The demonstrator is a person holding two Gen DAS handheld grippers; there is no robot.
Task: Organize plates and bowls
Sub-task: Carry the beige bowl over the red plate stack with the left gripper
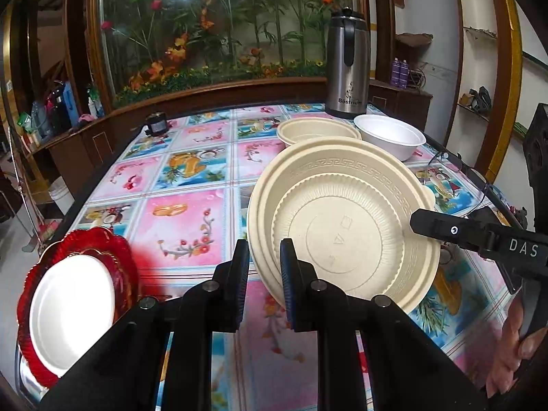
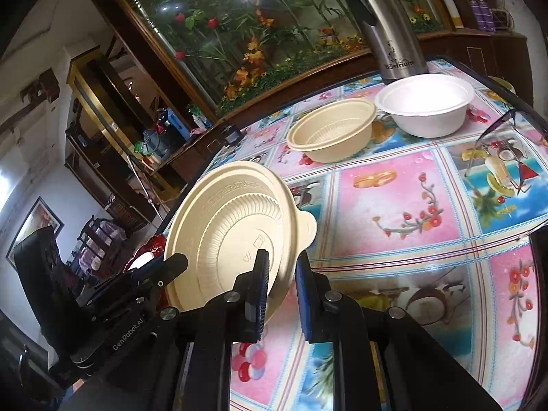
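Both grippers are clamping one cream plate (image 1: 346, 226) by opposite rims, holding it tilted above the tablecloth (image 1: 191, 212) — the left gripper (image 1: 263, 270) nearest, the right gripper (image 2: 281, 284) across. Behind it, a cream bowl (image 2: 330, 130) is sitting beside a white bowl (image 2: 424, 102).

The cream plate (image 1: 346, 226) looks like matt moulded plastic or pulp, hard to say which, with fine ribbing and an embossed border. The cream bowl (image 2: 332, 130) has the same dull finish. The white bowl (image 2: 424, 102) looks smooth and matt. The jug (image 1: 347, 68) is brushed metal. The tablecloth (image 2: 394, 205) is glossy and printed. The red plate (image 1: 116, 250) is shiny, glass-like.
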